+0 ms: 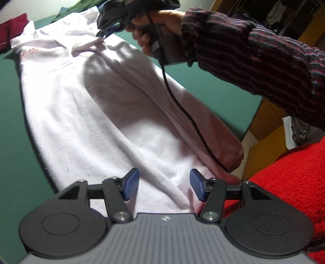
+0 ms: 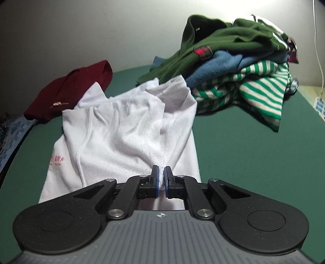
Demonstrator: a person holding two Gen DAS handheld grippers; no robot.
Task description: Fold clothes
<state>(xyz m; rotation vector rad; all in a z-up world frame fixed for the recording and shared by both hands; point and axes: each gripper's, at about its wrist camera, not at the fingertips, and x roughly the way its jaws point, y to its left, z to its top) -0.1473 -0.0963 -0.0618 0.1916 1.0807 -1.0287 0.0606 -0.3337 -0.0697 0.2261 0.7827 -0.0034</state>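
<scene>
The right gripper (image 2: 161,178) pinches a fold of the white polo shirt (image 2: 126,138) (pink lettering on its chest) on the green table (image 2: 243,152); behind lie a maroon garment (image 2: 69,89) and a heap of clothes (image 2: 233,65).

My left wrist feed is dim toward the edges and bright at centre, where the white shirt (image 1: 101,121) nearly blows out. A hard shadow of the right gripper (image 1: 104,34) and hand (image 1: 154,30) falls across the cloth toward 6 o'clock, so light comes from around 12 to 1 o'clock. The striped sleeve (image 1: 264,65) is soft with blur. On my right wrist feed, a glow sits on the wall (image 2: 233,12) at 1 o'clock; the green table (image 2: 243,152) bows with fisheye curvature, and the corners darken.
</scene>
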